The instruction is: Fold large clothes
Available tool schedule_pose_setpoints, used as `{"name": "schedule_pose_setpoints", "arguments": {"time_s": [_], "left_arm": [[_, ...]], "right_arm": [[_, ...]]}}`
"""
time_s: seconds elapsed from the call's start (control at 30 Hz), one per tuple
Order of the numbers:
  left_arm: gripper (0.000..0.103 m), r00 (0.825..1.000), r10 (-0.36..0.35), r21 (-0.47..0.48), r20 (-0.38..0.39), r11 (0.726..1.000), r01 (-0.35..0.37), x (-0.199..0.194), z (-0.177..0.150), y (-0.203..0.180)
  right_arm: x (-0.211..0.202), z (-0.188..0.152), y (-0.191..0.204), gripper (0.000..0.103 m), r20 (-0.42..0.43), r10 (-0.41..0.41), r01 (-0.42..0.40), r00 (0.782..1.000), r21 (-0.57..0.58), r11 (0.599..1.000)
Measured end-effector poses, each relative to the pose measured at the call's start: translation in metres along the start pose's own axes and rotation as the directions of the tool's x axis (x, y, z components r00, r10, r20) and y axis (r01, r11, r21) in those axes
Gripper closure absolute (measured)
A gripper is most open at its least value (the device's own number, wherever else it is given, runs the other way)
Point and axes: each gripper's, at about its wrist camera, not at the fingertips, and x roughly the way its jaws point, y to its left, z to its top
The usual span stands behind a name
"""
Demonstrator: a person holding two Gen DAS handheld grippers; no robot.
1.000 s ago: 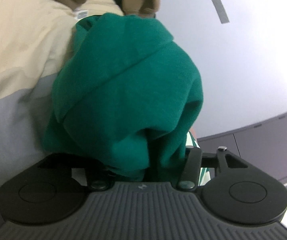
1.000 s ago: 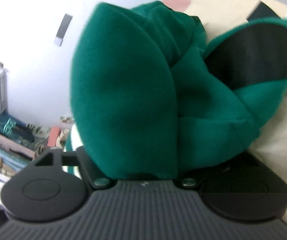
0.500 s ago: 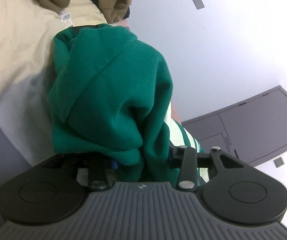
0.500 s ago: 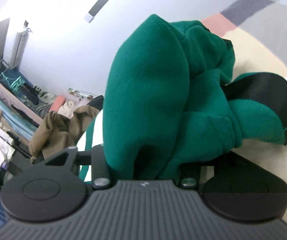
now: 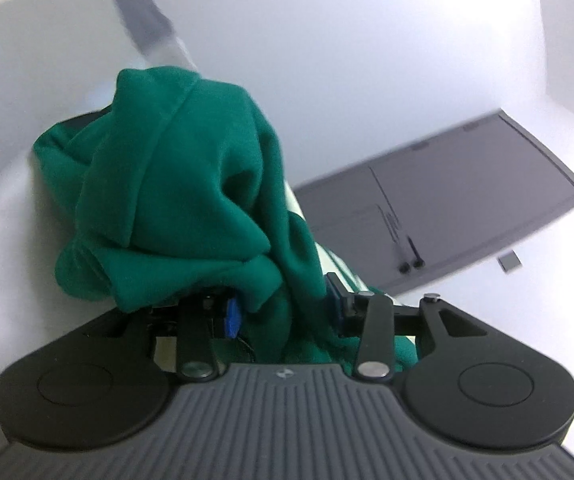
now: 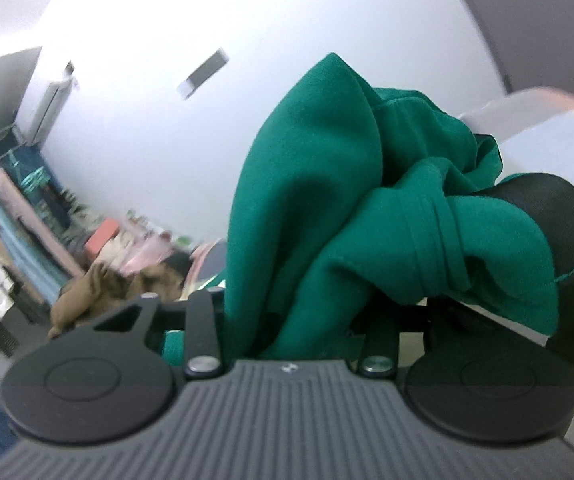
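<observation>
two grippers, one soft green fleece garment (image 5: 191, 200) bunched in thick rounded folds between them. left gripper (image 5: 283, 312) clamped on a wad of it, blue pads showing; right gripper (image 6: 287, 320) closing on ribbed-cuffed cloth, black panel at far right.

A bed (image 6: 547, 132) covered in pale grey, beige and pink blocks is showing blurred at two o'clock in the right wrist view and around ten o'clock in the left one, while a crumpled brown garment (image 6: 87, 292) is lying at eight o'clock, its support unclear.
</observation>
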Motion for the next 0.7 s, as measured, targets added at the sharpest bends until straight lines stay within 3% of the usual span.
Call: {"name": "schedule_pose_setpoints", "arguments": {"time_s": [0.2,0.3,0.4,0.53,0.7], "left_arm": [[0.059,0.994,-0.062,0.082,-0.095,0.994,0.07,0.092,-0.021,-0.038],[0.063,0.99,-0.054,0.193,-0.131,0.978,0.078,0.122,-0.037,-0.05],[0.063,0.985,-0.041,0.174,-0.168,0.982,0.071,0.133,-0.06,-0.037],[0.063,0.982,0.035,0.2,-0.184,0.98,0.002,0.138,-0.074,-0.013],[0.063,0.976,0.057,0.208,-0.21,0.978,-0.012,0.137,-0.083,0.007]], "right_arm": [[-0.032,0.024,-0.057,0.059,0.122,-0.064,0.061,0.99,0.03,0.998],[-0.041,0.017,-0.087,0.067,0.172,-0.086,0.076,0.981,0.063,0.995],[-0.037,-0.001,-0.112,0.073,0.144,-0.142,0.131,0.979,0.081,0.988],[-0.027,-0.032,-0.127,0.073,0.103,-0.157,0.145,0.982,0.115,0.983],[-0.026,-0.053,-0.149,0.073,0.054,-0.181,0.172,0.982,0.14,0.975]]}}
